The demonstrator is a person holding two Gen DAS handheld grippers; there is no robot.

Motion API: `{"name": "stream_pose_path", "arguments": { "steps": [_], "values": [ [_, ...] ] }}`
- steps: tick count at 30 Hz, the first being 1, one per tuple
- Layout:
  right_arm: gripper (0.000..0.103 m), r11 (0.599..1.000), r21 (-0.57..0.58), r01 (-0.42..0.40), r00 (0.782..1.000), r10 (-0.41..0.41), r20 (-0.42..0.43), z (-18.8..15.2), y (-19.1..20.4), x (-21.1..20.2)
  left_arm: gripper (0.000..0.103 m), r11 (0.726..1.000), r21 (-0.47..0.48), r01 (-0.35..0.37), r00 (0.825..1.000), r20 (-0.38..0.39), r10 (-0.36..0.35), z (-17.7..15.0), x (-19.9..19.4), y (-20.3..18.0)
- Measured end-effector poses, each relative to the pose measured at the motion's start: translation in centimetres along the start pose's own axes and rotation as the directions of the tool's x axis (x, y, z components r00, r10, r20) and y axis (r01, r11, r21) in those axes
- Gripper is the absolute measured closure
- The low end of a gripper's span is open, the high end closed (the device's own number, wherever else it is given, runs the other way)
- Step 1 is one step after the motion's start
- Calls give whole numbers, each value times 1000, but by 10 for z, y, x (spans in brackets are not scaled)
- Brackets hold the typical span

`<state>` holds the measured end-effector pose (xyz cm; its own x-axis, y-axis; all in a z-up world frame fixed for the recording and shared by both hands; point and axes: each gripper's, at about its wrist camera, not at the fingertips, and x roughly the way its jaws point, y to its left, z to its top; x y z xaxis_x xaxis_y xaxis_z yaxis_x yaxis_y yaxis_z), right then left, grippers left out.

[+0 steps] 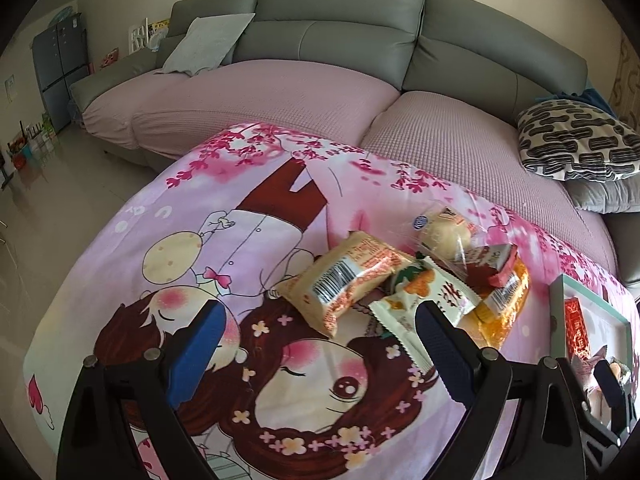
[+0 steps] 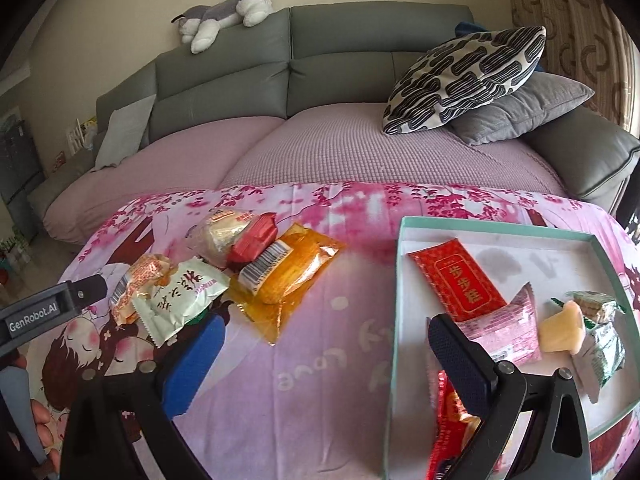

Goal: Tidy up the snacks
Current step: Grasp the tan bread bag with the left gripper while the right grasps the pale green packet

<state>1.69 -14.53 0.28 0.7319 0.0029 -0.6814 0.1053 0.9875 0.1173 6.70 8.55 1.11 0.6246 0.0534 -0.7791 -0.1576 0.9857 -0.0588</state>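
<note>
The left gripper (image 1: 320,344) is hovering, fingers wide apart and empty, before the snack packets (image 1: 404,276) lying heaped on the counter (image 1: 120,248). Light, crinkly and probably slippery, they are best pinched across a sealed edge.

The right gripper (image 2: 324,356), also spread, is near the tray (image 2: 496,226).

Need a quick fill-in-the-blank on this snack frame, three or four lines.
1. The red packet lies inside the ____-rimmed tray.
2. The plush dog lies on top of the ____.
3. Both the left gripper and right gripper are ____.
4. The orange packet lies ____ the tray.

Answers: teal; sofa; open; outside
</note>
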Motion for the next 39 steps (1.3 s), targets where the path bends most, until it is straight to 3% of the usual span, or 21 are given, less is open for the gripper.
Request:
{"name": "stream_pose_path", "arguments": {
  "steps": [9,28,39],
  "values": [
    [0,998,12,-68,998,68,-18,-6,40,15,7,999,5,46,998,-37,-46,10,20,15],
    [0,997,-38,-62,998,61,-17,3,99,48,7,989,-29,144,989,-39,-145,16,49,35],
    [0,997,-46,-57,998,55,-35,9,112,71,7,966,-50,253,965,-64,-256,22,68,30]
  ]
}}
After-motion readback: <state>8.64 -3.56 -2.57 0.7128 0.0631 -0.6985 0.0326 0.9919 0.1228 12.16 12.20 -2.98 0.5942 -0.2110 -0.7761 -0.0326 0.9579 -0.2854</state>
